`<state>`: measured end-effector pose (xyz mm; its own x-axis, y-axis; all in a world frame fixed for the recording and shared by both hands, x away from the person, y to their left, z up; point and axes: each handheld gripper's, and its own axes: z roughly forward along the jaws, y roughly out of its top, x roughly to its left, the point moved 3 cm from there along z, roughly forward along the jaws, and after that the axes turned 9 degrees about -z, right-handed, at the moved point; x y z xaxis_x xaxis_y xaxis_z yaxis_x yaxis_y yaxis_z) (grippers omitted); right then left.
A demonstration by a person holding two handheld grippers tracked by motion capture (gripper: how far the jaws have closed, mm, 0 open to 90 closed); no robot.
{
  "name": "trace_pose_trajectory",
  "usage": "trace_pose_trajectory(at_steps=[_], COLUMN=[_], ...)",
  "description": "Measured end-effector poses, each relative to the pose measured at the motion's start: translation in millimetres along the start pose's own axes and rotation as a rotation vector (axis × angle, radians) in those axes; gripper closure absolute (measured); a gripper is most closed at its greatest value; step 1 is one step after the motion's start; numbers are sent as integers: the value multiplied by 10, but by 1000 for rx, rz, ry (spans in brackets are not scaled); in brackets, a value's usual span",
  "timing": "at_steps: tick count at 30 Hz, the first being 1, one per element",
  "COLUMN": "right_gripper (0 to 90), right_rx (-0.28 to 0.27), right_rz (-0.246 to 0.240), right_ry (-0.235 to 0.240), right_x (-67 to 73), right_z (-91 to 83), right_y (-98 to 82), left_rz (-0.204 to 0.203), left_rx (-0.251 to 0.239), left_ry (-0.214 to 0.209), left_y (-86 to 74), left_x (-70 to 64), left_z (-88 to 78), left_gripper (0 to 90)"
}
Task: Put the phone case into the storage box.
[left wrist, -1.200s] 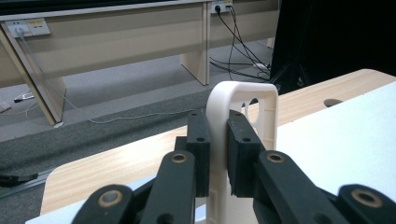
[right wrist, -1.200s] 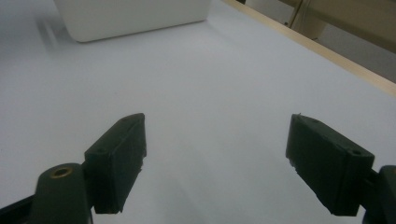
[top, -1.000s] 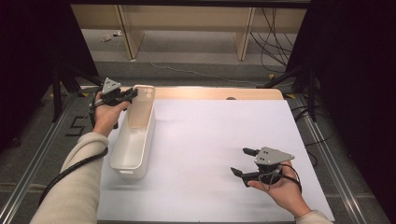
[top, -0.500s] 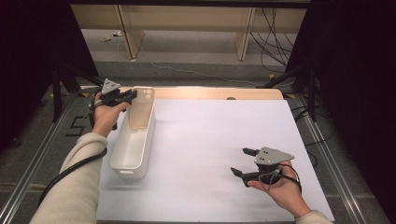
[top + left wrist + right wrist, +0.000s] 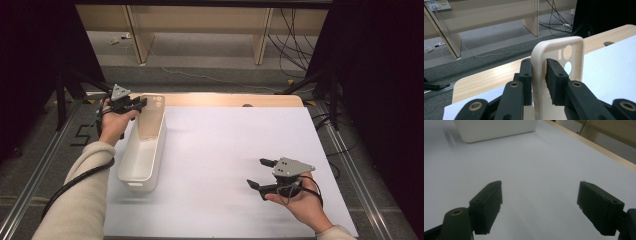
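Observation:
A cream phone case [image 5: 152,116] stands upright in the far end of a long white bin [image 5: 159,150]. My left gripper [image 5: 142,103] reaches it from the left. In the left gripper view one side wall of the phone case [image 5: 559,42] runs between the two black pads of my left gripper [image 5: 539,62]. The jaws have just been opening a little, though both pads still look to touch that wall. My right gripper [image 5: 260,173] is held low over the white sheet at the near right, open with nothing between its fingers [image 5: 540,195].
The bin lies lengthwise along the left edge of the white sheet [image 5: 235,145], and its end [image 5: 496,130] shows far off in the right gripper view. A wooden table strip [image 5: 225,99] runs behind the sheet. Metal rails flank the table.
None visible in the high view: both hands, the case and the bin keep their places.

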<state>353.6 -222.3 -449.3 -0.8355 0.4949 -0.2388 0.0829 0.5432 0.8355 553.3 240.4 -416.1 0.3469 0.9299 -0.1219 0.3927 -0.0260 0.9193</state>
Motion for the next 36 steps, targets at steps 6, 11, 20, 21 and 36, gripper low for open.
trace_pose_trajectory(at_steps=[6,11,20,21,36], right_gripper=[216,216,216,216,217], right_rx=[-1,0,0,0,2], right_rz=[-1,-1,0,-1,-1], right_ry=[-1,1,3,3,2], right_x=[-3,0,-1,-2,-1], right_z=[-3,-6,-4,-5,-13], right_y=[-2,0,-4,-4,-3], left_rz=[19,40,65,68,90], left_rx=[15,27,43,44,62], left_ry=[20,37,53,53,66], left_y=[0,-10,-29,-32,-64], left_x=[-4,-6,2,2,-29], left_z=[18,55,118,123,194], left_gripper=[723,692,634,628,508])
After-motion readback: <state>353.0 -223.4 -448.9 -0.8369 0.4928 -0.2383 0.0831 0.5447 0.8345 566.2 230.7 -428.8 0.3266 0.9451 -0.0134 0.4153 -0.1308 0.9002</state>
